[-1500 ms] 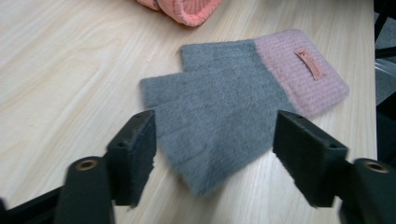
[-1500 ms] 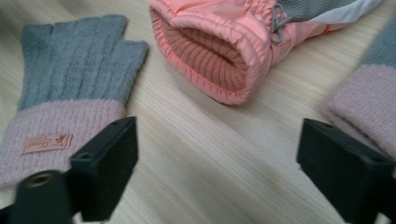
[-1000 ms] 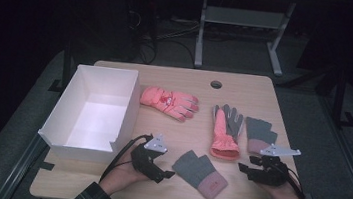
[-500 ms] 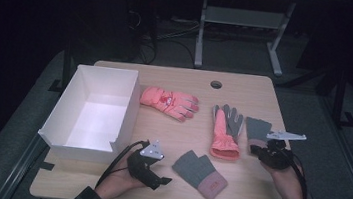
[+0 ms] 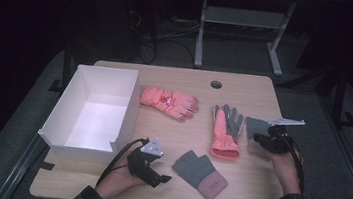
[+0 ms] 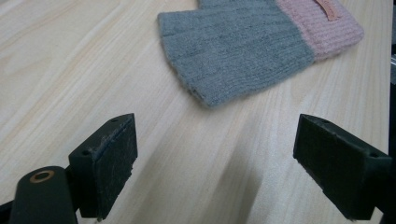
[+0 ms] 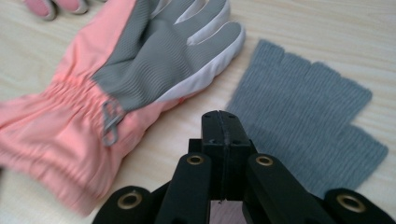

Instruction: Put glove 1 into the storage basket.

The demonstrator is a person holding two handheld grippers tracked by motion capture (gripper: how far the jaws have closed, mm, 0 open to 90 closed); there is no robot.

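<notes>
A grey knit fingerless glove [image 5: 200,172] with a pink cuff lies near the table's front; in the left gripper view the glove [image 6: 238,51] is just beyond my left gripper [image 6: 215,126], whose jaws stand wide open over bare wood. In the high view my left gripper [image 5: 159,177] rests left of it. A second grey knit glove [image 7: 303,112] lies flat at the right. My right gripper [image 7: 223,123] hovers at its near edge, jaws pressed together with nothing between them. Beside it lies a pink ski glove [image 7: 116,88], grey palm up. My right gripper [image 5: 257,139] points left.
A white open box [image 5: 62,116] stands at the table's left. Another pink ski glove [image 5: 169,101] lies at the middle back. A round cable hole [image 5: 216,84] is near the far edge. The wooden table [image 5: 169,144] shows bare wood between the gloves.
My right gripper has moved away from the front edge toward the grey knit glove at the right. The left gripper has stayed in place.
</notes>
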